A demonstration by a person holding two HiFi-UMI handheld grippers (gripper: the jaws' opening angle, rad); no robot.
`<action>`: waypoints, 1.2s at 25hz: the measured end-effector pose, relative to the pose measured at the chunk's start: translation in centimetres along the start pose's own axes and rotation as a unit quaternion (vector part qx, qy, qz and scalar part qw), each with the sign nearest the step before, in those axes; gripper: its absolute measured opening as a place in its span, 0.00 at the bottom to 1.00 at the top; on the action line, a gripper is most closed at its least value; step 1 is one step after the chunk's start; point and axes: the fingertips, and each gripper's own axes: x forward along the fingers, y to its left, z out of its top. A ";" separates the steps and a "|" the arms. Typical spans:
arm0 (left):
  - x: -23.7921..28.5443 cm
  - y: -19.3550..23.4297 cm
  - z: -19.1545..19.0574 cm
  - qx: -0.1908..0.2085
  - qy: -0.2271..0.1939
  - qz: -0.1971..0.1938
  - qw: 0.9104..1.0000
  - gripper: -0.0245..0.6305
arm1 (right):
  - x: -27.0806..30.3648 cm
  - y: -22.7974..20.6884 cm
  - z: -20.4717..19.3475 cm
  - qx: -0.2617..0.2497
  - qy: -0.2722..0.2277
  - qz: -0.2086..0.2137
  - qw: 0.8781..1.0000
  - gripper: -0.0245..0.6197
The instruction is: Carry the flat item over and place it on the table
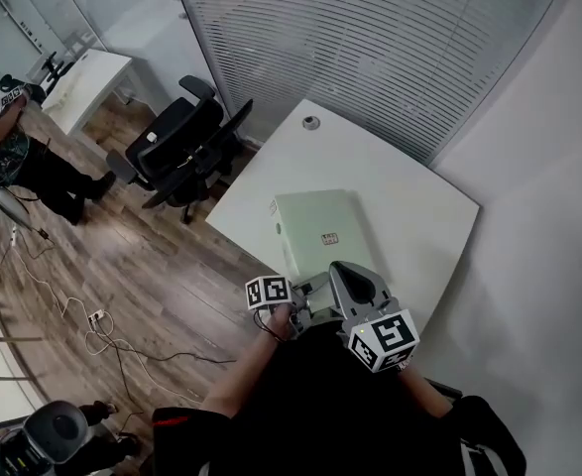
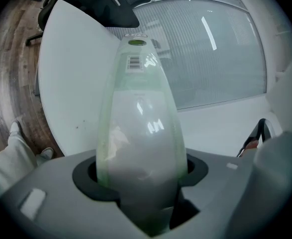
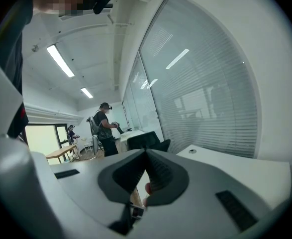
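The fingers of the left gripper (image 2: 142,173) pinch a flat green pack (image 1: 315,226) over the white table (image 1: 409,196). Its inside cannot be seen. The right gripper (image 3: 146,156) has its fingers closed, empty.

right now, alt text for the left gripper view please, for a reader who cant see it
The left tongs clamp the near end of a flat pale green packet, which stretches away over a white table. A barcode label sits near its far end; a black office chair and a blind-covered glass wall lie beyond.
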 end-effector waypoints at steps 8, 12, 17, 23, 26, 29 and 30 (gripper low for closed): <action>1.4 0.5 -0.1 0.021 0.007 0.014 1.000 0.47 | -0.4 -1.3 0.0 -0.001 0.004 -0.008 1.000 0.04; 1.6 0.6 -0.2 0.018 0.009 0.021 1.000 0.47 | -0.3 -1.8 0.0 0.000 0.006 -0.007 1.000 0.04; 1.5 2.0 -0.5 0.025 0.016 0.055 0.998 0.47 | 0.1 -1.5 -0.3 -0.002 0.008 0.006 1.000 0.04; 1.3 2.8 -0.1 0.035 0.013 0.082 0.996 0.49 | 0.2 -1.9 -0.5 -0.001 0.012 0.005 1.000 0.04; 1.0 3.8 -0.2 0.039 0.013 0.116 0.992 0.54 | 0.0 -2.1 -0.4 0.001 0.012 0.004 1.000 0.04; 0.6 4.5 -0.1 0.041 0.012 0.145 0.988 0.59 | -0.1 -2.0 -0.1 0.000 0.014 0.006 1.000 0.04; 0.6 4.7 -0.1 0.042 0.012 0.152 0.987 0.60 | -0.1 -1.9 -0.2 0.000 0.014 0.006 1.000 0.04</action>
